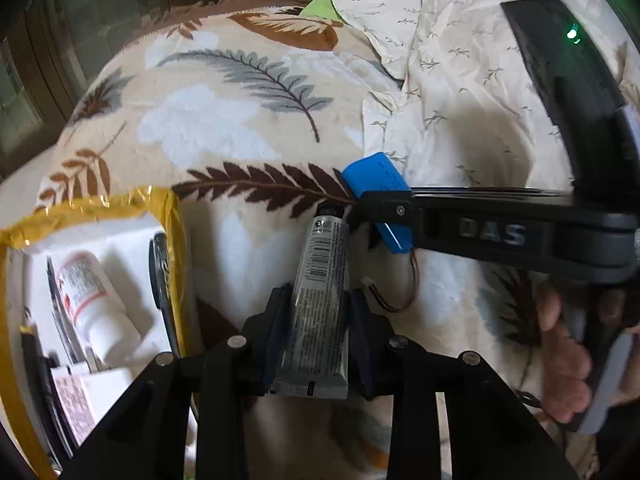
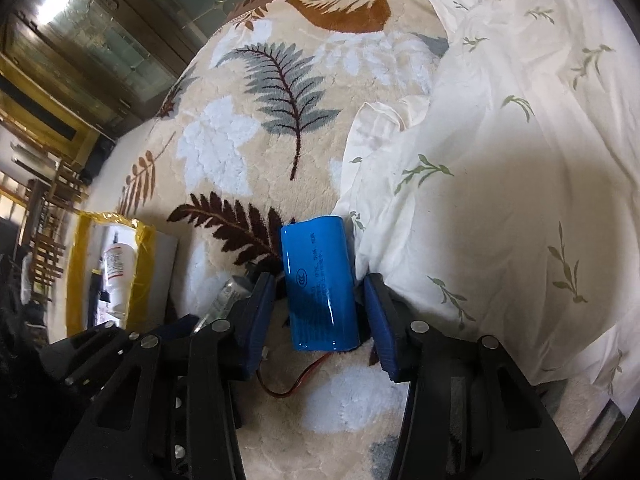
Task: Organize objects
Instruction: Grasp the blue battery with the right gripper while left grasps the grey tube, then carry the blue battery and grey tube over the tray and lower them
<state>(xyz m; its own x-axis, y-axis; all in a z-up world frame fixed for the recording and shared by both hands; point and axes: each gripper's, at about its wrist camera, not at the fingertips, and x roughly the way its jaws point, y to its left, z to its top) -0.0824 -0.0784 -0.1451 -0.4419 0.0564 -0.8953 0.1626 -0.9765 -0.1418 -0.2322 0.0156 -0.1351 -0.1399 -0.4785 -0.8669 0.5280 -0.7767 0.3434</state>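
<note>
From the left wrist, the left gripper (image 1: 318, 322) clasps a grey tube (image 1: 320, 300) lying on the leaf-print blanket (image 1: 224, 120); beside it a yellow-rimmed box (image 1: 176, 240) holds a white bottle (image 1: 94, 300). From the right wrist, the right gripper (image 2: 320, 312) straddles a blue battery (image 2: 320, 284), pads not yet touching. Likely next: carry both to the box.

Right claw (image 1: 366, 220) hides part of blue battery pack (image 1: 378, 178).
</note>
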